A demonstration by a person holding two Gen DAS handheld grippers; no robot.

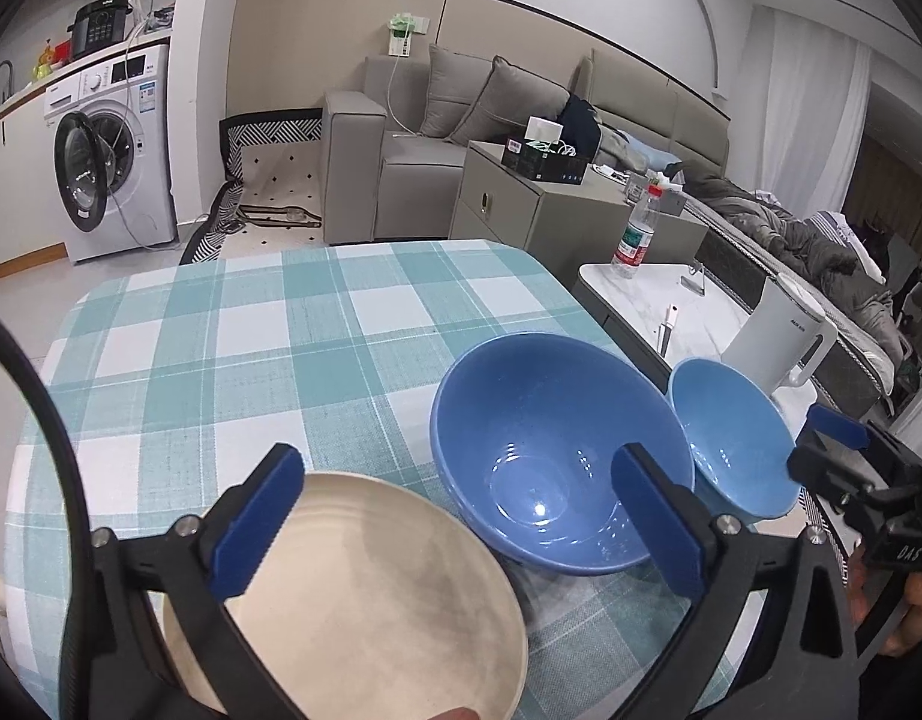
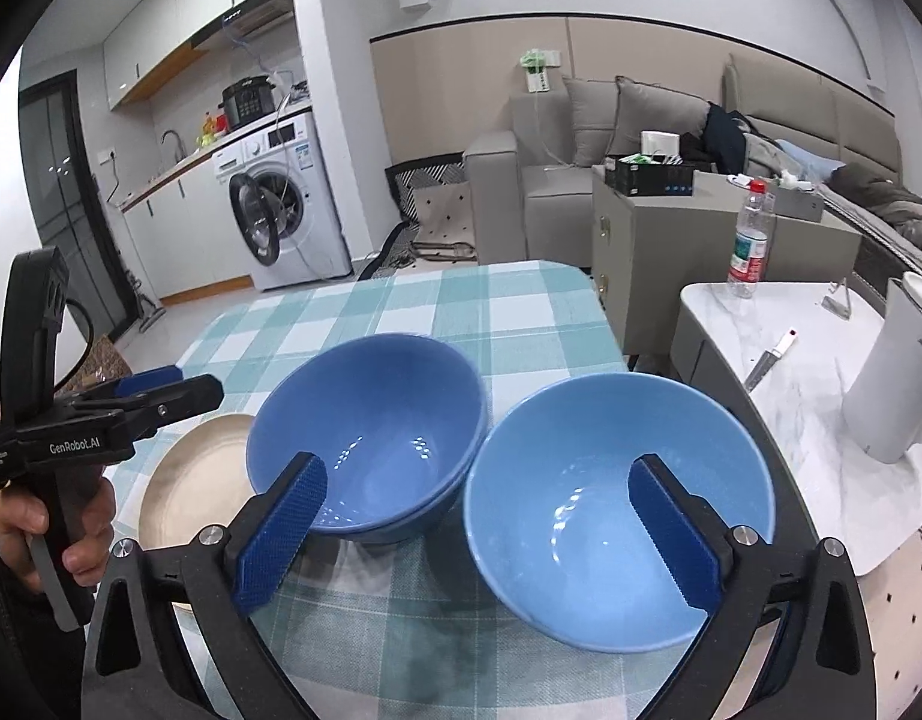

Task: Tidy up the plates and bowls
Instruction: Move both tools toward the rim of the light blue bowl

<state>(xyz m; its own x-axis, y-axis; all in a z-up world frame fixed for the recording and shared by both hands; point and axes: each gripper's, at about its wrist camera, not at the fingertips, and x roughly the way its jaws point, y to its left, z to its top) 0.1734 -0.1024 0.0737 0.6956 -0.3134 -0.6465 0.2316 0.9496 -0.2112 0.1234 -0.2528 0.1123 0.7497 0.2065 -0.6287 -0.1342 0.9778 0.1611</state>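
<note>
On the checked tabletop (image 1: pixel 233 324) sit three pieces in a row: cream plate (image 1: pixel 365 594) at left, dark blue bowl (image 1: pixel 550 450) in the middle, light blue bowl (image 2: pixel 616 510) at right near the tabletop edge. Bowl rims look touching or just beside each other; plate rim lies just beside the dark blue bowl. Left gripper (image 1: pixel 461 516) hovers over plate and dark bowl, jaws spread wide, nothing held. Right gripper (image 2: pixel 478 534) hovers above the light blue bowl, jaws likewise released, empty. Judged stage: pre-grasp, nothing stacked yet. Risks: glazed rims are smooth, so a pinch on the thin bowl wall could slip or tilt the bowl; light blue bowl stands close to the edge, a nudge outward could send it off toward the white side table (image 2: pixel 820 420) with kettle (image 2: pixel 898 372). Lifting either bowl may knock its neighbour. Both grippers work close together; collision possible.
</note>
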